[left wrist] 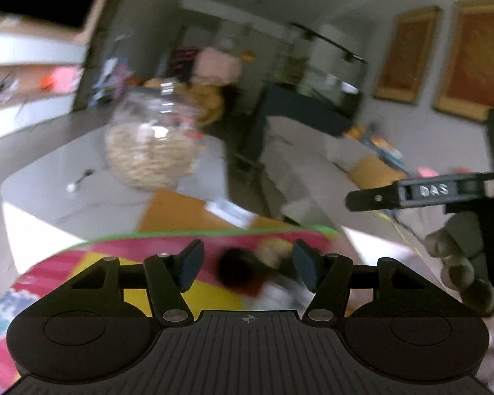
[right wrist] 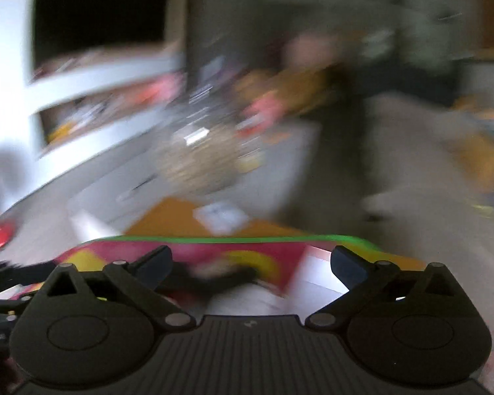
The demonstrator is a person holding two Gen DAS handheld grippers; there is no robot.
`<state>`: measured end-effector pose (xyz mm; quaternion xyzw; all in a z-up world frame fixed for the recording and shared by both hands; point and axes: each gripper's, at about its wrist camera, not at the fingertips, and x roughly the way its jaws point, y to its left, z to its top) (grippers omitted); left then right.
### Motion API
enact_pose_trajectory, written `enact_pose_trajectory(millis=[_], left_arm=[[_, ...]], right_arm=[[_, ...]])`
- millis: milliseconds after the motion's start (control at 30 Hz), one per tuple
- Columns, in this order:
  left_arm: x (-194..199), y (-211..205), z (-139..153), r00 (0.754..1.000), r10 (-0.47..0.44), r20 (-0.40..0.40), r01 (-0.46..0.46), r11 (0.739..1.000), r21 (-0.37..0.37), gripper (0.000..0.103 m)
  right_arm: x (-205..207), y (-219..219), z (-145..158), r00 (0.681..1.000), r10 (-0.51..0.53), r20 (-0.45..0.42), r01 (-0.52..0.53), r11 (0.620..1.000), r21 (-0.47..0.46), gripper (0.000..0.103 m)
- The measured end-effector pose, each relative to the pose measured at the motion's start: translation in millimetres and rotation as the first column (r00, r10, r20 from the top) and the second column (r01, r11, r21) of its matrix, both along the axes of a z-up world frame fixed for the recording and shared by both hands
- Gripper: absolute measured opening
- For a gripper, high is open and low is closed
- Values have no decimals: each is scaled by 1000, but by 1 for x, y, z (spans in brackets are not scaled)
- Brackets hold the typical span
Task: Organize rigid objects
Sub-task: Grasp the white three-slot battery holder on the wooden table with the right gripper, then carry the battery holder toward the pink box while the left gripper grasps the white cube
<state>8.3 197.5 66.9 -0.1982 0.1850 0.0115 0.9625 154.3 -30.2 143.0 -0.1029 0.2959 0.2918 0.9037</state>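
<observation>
Cluttered living room, blurred: both the left hand-held gripper (left wrist: 248, 265) and right hand-held gripper (right wrist: 252, 265) hang open, empty, above a colourful board (left wrist: 131, 256); a glass jar (left wrist: 151, 141) stands on the table (left wrist: 49, 177) beyond.

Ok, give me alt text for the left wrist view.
The left tool hangs open above a colourful green-edged board. Beyond it a clear jar and a spoon sit on a grey table; the right tool enters from the right.

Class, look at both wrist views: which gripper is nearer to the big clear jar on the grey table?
Probably the left. The jar looms larger ahead of the left gripper, slightly to its left. From the right gripper it appears smaller and blurred.
</observation>
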Motion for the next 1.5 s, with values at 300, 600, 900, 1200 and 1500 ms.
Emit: enact_pose_trajectory(millis=[300,600,900,1200,1500], left_arm=[[23,68,-25,999,-19,-27,16,994,-112,64],[31,71,-43,998,-52,-27,47,985,-169,64],[36,67,-48,998,-58,-34,52,986,-158,64],[23,17,-34,969,-241,-57,240,970,-25,64],[13,-62,-45,922,-347,-174,375,911,170,65]], right_arm=[[149,137,-68,983,6,-186,-50,972,-231,92],[214,170,-118,961,-60,-271,-6,971,-238,88],[188,167,-117,937,3,-350,-74,979,-188,47],[79,90,-32,963,116,-243,-112,993,30,47],[-85,-57,-14,996,-86,12,85,992,91,47]])
